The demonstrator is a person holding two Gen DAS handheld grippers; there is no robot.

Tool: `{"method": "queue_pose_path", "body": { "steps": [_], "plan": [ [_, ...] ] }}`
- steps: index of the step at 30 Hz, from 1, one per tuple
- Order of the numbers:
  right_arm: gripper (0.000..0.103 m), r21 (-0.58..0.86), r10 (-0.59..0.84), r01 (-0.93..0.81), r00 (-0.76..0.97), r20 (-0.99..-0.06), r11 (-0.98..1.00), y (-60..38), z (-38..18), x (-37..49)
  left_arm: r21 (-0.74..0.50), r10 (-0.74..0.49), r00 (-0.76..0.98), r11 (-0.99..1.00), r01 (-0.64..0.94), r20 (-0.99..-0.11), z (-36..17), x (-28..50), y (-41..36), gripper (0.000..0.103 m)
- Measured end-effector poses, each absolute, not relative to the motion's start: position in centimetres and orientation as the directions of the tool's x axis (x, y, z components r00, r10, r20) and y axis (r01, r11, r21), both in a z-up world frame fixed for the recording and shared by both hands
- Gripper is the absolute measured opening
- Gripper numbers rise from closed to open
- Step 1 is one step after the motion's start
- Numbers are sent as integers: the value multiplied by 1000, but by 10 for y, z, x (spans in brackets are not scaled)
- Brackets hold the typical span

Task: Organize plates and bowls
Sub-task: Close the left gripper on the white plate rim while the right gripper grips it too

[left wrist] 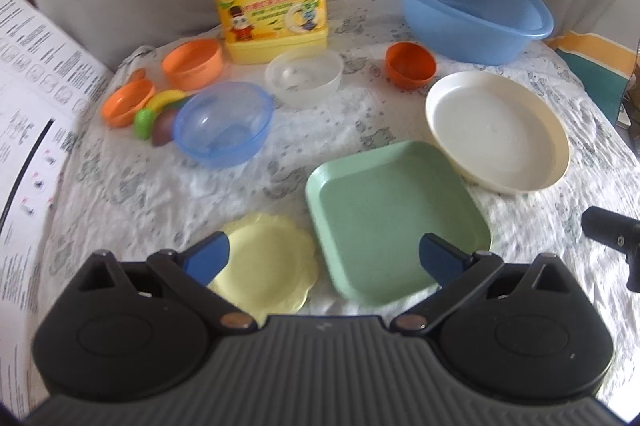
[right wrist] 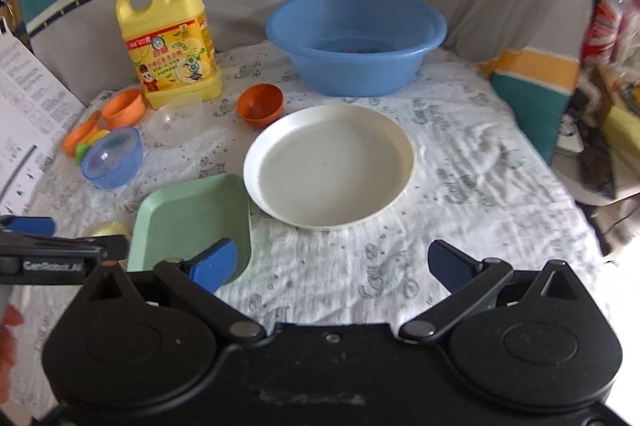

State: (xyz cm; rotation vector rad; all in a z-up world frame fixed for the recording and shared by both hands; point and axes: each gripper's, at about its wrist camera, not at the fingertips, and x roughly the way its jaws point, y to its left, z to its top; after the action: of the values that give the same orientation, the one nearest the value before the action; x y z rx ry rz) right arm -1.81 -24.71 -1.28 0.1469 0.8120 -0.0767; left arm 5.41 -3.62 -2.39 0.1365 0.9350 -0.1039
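Nearest the left gripper (left wrist: 324, 258) a small yellow plate (left wrist: 266, 262) is seen, right under and between its jaws, which are spread wide with nothing held. Just to the right of those jaws, touching the yellow plate's edge, lies the green square plate (left wrist: 394, 222). The right gripper (right wrist: 334, 264) is also wide open and empty, with bare cloth between its jaws. The big white plate (right wrist: 330, 165) is ahead of them, and the green plate's corner is by the left jaw.

Everything is laid flat and apart on the cloth-covered worktop (right wrist: 460, 185), probably so each piece can be picked alone. The bowls, a blue bowl (left wrist: 224, 123), a clear bowl (left wrist: 304, 77) and an orange cup (left wrist: 410, 63), are kept farther ahead. Open room is found to the right of the white plate; the left side is crowded by toys and a paper sheet (left wrist: 36, 97).
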Motion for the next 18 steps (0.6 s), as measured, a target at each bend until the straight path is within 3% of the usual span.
{"method": "queue_pose_path", "body": {
  "steps": [6,10,18],
  "plan": [
    [103,97,-104,272,637,-764,957,-288,-26,15,64,-81,604,975,214,-793,-26,89,-60,103],
    [102,148,-90,318,624,-776,936,-317,-40,36,63,-110,608,964,257,-786,-29,118,-81,103],
    [78,145,-79,315,601,-795,938,-334,-63,74,76,-129,579,946,315,-805,-51,171,-124,100]
  ]
}}
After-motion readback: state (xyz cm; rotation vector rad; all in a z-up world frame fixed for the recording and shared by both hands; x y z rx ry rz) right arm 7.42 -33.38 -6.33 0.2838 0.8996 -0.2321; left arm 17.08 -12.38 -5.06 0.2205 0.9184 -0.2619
